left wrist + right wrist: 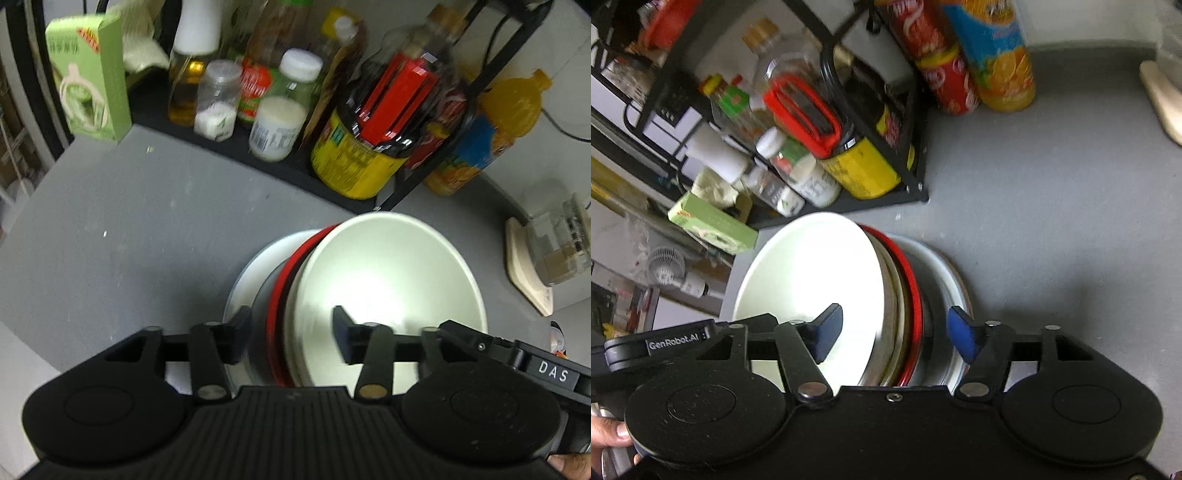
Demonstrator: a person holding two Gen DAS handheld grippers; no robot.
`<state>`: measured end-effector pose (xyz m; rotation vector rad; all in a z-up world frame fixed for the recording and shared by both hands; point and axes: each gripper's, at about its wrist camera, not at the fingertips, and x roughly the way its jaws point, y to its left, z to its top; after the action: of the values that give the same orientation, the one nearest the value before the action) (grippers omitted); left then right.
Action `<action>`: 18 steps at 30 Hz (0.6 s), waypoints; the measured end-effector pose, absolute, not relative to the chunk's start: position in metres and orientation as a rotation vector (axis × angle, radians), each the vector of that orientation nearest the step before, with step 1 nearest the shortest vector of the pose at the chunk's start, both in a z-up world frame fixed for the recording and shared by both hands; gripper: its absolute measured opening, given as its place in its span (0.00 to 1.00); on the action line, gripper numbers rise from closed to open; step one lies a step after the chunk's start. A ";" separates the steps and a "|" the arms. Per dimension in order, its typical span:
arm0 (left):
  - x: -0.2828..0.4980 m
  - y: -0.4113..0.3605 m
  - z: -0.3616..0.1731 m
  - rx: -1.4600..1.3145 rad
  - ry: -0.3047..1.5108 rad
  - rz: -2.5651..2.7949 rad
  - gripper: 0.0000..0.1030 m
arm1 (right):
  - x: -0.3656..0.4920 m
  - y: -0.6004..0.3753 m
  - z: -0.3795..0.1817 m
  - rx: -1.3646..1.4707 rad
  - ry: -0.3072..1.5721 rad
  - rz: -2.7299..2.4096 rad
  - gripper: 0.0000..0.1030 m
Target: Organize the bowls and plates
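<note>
While both tools are reaching in from opposite sides of the same stack, the left tool (291, 334) is tilting slightly, its right side riding higher, with a fingertip (570, 463) of the person's hand showing at the lower right corner of its view. Its jaws are spread apart, one finger sitting outside the stack's left wall and the other over the inside of the white bowl (391, 273); whether the pads are pressing the rim I cannot tell. The right tool (895, 332) is lying roughly level, the person's hand (609, 432) wrapping its handle at the lower left of its view. Its jaws are likewise standing wide, the left blue pad (827, 330) hovering over the white bowl's (812, 280) inside and the right blue pad (962, 334) sitting outside the stack's edge, so the rims are passing between them; contact is not clear.

The stack is resting on the grey desk (129, 229), just in front of the black rack (280, 162) of bottles and jars. The white bowl is sitting on top, nested in a black bowl with a red rim (275, 306), which is sitting on a white plate (240, 280) at the bottom. A green box (90, 77) is standing at the rack's far left end, and an orange juice bottle (1001, 55) is standing beside the rack's other end.
</note>
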<state>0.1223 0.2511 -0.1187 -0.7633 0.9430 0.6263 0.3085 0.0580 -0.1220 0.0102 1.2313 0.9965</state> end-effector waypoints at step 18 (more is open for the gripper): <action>0.141 0.200 -0.068 -0.646 0.847 0.515 0.88 | 0.293 -0.048 -0.065 0.106 1.008 0.837 1.00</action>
<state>0.1408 0.2002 -0.0677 -0.6460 0.8469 0.5147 0.2928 -0.0485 -0.0647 0.1059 1.0084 0.8366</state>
